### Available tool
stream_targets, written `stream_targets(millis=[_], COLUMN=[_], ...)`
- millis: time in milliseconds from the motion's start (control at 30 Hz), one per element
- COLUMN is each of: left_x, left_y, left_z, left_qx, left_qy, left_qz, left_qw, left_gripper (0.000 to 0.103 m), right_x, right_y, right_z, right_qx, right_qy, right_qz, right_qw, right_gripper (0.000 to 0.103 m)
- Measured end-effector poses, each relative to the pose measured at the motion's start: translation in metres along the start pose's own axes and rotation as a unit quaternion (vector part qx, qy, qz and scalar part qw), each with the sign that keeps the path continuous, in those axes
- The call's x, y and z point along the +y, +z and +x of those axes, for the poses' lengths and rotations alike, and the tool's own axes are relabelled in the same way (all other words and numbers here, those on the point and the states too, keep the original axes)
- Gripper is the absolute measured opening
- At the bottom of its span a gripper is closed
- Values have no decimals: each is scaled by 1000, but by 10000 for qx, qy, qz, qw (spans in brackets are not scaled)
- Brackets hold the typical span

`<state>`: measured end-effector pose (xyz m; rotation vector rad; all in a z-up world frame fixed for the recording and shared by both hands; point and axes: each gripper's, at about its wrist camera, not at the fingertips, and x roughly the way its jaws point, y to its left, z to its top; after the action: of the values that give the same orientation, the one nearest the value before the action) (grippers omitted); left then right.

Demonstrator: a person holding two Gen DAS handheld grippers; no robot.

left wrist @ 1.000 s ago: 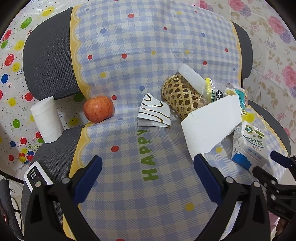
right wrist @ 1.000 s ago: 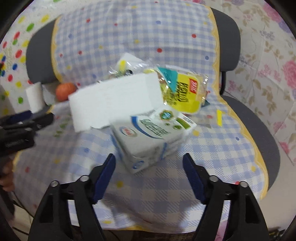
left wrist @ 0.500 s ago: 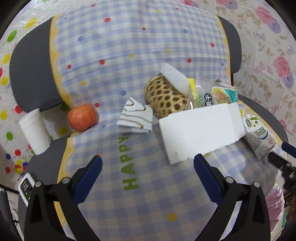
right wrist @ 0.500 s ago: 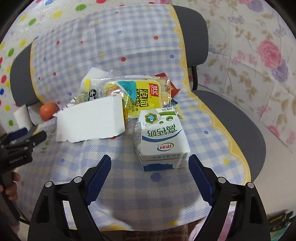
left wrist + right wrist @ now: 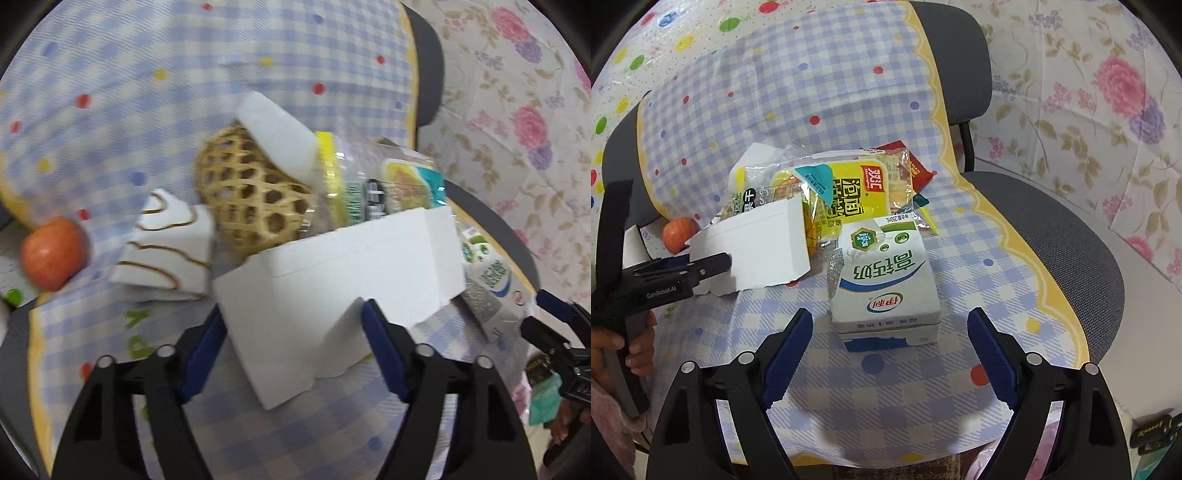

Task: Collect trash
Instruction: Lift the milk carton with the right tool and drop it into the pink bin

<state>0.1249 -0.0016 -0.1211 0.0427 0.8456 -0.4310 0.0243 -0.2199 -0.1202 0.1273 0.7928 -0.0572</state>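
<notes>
The left claw (image 5: 293, 332) has just been closing, and the white box (image 5: 332, 280) sits between its two blue fingers (image 5: 384, 350). The left finger is right at the box's edge, but the picture is too blurry to tell if the claw is pinching it. The box lies on the checked cloth (image 5: 110, 92) over the chair seat. Just behind the box is a woven basket (image 5: 251, 195), tipped on its side, with a folded napkin (image 5: 166, 254) beside it and a red apple (image 5: 51, 258) farther left.

The right claw (image 5: 890, 354) is spread wide and holds nothing. The milk carton (image 5: 886, 280) lies flat just in front of it, near the gap between its fingers but not touching them. Behind the carton is a yellow snack bag (image 5: 849, 195), lying against the white box.
</notes>
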Motion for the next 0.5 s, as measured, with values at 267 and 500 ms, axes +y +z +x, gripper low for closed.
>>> stream_targets(millis=[267, 500], left_x=[-7, -60], left_y=[-8, -45], left_z=[-28, -88], left_qx=[-304, -1339], left_qy=[-486, 120], left_qz=[137, 1276], left_qw=[9983, 9827], left_gripper=[10, 1], right_x=[0, -5], right_y=[-1, -6], right_z=[-4, -8], right_qx=[30, -32], right_qy=[62, -38], right_qz=[-133, -172], right_qw=[9999, 9998], right_gripper=[85, 87])
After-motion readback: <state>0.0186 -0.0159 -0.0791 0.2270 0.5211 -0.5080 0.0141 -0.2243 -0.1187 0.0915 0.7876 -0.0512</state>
